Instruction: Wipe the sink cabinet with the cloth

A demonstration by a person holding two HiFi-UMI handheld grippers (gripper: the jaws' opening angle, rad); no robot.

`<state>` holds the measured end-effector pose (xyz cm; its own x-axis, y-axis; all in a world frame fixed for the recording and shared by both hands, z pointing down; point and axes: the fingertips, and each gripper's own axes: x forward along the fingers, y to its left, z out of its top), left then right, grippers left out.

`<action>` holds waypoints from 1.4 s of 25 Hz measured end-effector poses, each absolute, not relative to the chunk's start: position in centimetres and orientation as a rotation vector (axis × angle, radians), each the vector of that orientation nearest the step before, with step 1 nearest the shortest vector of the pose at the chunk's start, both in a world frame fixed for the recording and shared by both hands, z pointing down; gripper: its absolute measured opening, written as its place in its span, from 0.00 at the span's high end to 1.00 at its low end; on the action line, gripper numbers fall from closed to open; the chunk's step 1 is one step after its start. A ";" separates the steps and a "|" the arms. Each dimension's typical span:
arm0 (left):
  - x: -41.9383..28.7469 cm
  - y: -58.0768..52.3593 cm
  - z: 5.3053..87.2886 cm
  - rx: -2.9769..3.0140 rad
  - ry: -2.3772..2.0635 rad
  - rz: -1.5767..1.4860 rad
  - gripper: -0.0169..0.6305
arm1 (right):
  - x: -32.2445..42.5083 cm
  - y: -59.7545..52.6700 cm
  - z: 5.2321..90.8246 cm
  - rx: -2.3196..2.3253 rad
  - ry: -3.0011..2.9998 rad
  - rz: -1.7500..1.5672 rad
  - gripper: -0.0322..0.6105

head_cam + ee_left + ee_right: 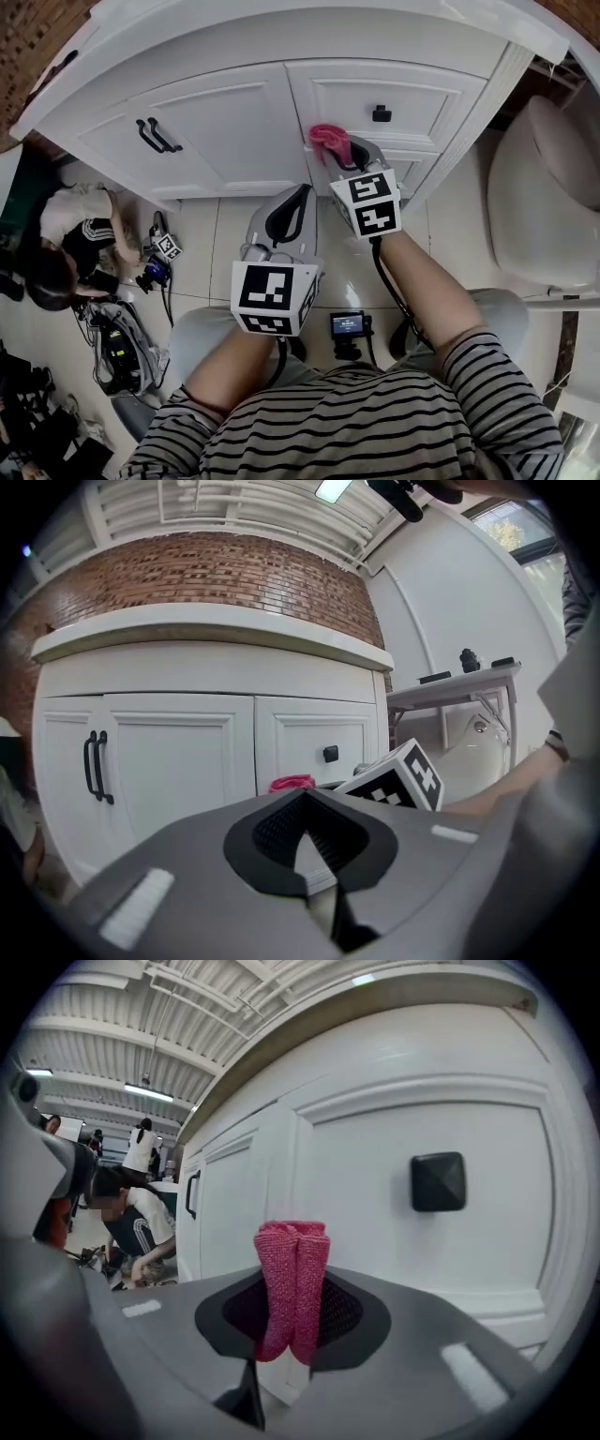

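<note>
While the right gripper [281, 1358] is clamped on the folded pink cloth [292, 1283], the cloth sticks straight out of the jaws, long axis upright in the right gripper view. Its tip sits near the sink cabinet [375, 1101], left of the black knob [438, 1181]. The left gripper [305, 860] hangs further out, jaws together on nothing.

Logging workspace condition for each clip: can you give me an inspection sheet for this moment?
Surface: white sink cabinet front, doors and drawer closed, no marks seen.
Job's things: pink cloth, bunched, by the drawer front; contact unclear.
Clutter: small black device on the tile floor; bag at left.
Grippers: right gripper jaws shut on the cloth; left gripper jaws together, empty.
Cables: black cable from the right gripper.
Surroundings: crouching person at left; white fixture at right.
</note>
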<state>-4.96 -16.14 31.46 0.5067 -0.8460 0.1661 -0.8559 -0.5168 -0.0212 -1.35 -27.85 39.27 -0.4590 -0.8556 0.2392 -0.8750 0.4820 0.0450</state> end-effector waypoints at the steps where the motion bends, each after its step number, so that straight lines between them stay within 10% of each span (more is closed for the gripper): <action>1: -5.0 -16.2 31.4 2.672 -1.511 0.236 0.99 | 0.0 -27.8 39.4 1.514 -2.483 0.129 0.80; 15: -4.1 -15.2 31.1 2.699 -1.465 0.226 0.99 | 24.3 -23.8 42.1 2.169 -1.983 0.393 0.80; 26: -5.3 -15.7 30.2 2.677 -1.487 0.161 0.98 | -3.7 -25.3 44.8 1.374 -2.561 0.065 0.80; 35: -5.6 -16.9 31.2 2.669 -1.497 0.199 0.99 | 2.1 -27.6 47.9 1.544 -2.355 0.042 0.80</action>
<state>-5.58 -16.89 31.21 0.5156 -0.8436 0.1496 -0.8534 -0.5212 0.0022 2.08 -27.57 47.94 -0.3621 -0.8880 0.2834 -0.8975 0.4142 0.1512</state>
